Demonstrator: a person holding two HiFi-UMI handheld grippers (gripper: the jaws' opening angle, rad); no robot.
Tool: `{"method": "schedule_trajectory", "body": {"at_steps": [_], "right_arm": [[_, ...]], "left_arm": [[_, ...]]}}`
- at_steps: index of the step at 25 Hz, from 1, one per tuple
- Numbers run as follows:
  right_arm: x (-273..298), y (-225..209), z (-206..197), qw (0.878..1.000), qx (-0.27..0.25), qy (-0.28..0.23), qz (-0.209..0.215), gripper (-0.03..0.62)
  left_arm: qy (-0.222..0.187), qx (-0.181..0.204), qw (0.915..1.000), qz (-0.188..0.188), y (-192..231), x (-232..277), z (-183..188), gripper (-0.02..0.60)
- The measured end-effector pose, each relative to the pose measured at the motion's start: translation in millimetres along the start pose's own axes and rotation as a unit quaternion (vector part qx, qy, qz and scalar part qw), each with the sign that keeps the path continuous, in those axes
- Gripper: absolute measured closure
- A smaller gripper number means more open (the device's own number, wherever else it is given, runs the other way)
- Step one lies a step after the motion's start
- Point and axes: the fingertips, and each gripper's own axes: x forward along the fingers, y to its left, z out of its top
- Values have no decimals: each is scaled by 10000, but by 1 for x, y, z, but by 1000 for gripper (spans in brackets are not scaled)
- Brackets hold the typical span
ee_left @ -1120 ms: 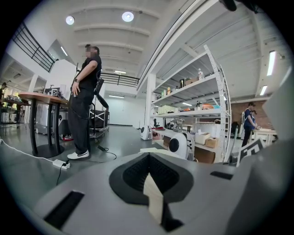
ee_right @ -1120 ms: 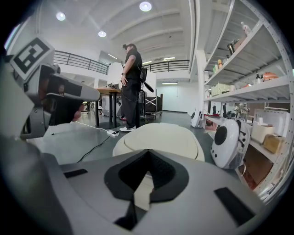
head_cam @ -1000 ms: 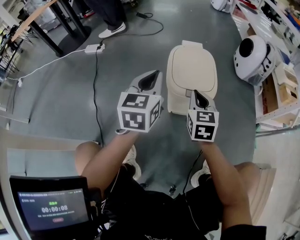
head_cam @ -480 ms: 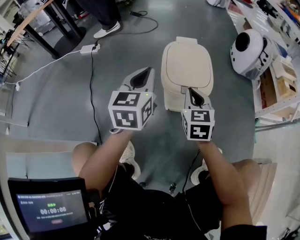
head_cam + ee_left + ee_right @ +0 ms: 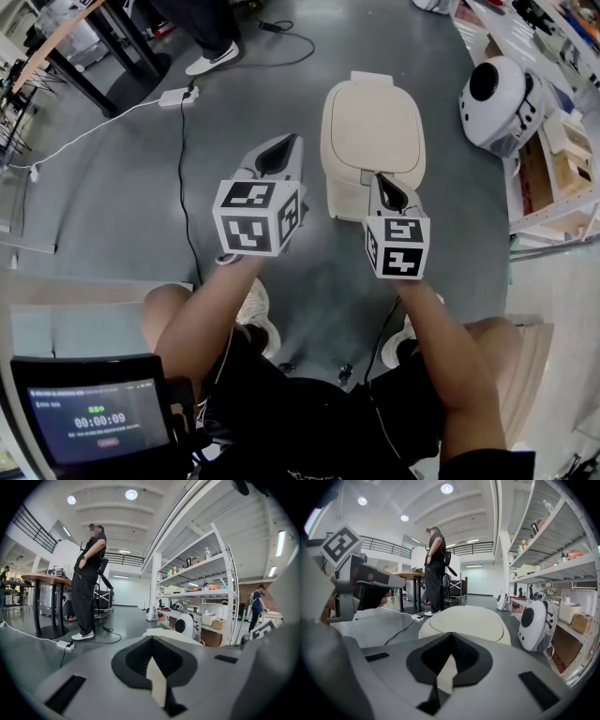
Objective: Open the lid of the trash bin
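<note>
**A:** Both jaw pairs are pressed together with nothing in them. That goes for the left hand-held gripper [image 5: 286,142] and the right hand-held gripper [image 5: 382,178]. What could go wrong?

**B:** I see 2 risks. The lid [image 5: 373,127] is smooth and gently domed, so a clenched tip pushed under its front lip could skate off instead of catching. The trash bin [image 5: 342,202] also stands loose on the grey floor [image 5: 112,187]. If the push goes forward rather than up, I'd expect the bin to slide away or rock back.

**A:** Where does the bin sit?

**B:** On the floor straight ahead, with its front edge at the right tip in the head view. I cannot tell whether they touch. In the right gripper view the lid looks just beyond the jaws. The left one hangs beside the bin's left flank, apart from it.

**A:** And how does the bin look?

**B:** It is cream, rounded and low, with the lid fully down and a hinge block at the far end. There is 1 small notch at the near lip, which is probably the place to lift. A black cable [image 5: 182,159] runs on the floor to the left, well apart.
</note>
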Motion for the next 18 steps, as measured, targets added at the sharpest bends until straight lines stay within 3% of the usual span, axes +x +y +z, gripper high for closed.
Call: {"method": "schedule_trajectory", "body": {"at_steps": [18], "right_arm": [[0,2,0,10000,-32,-45,-42,589]], "left_arm": [[-54,-15,10000,-34,-1,-1,5,583]]}}
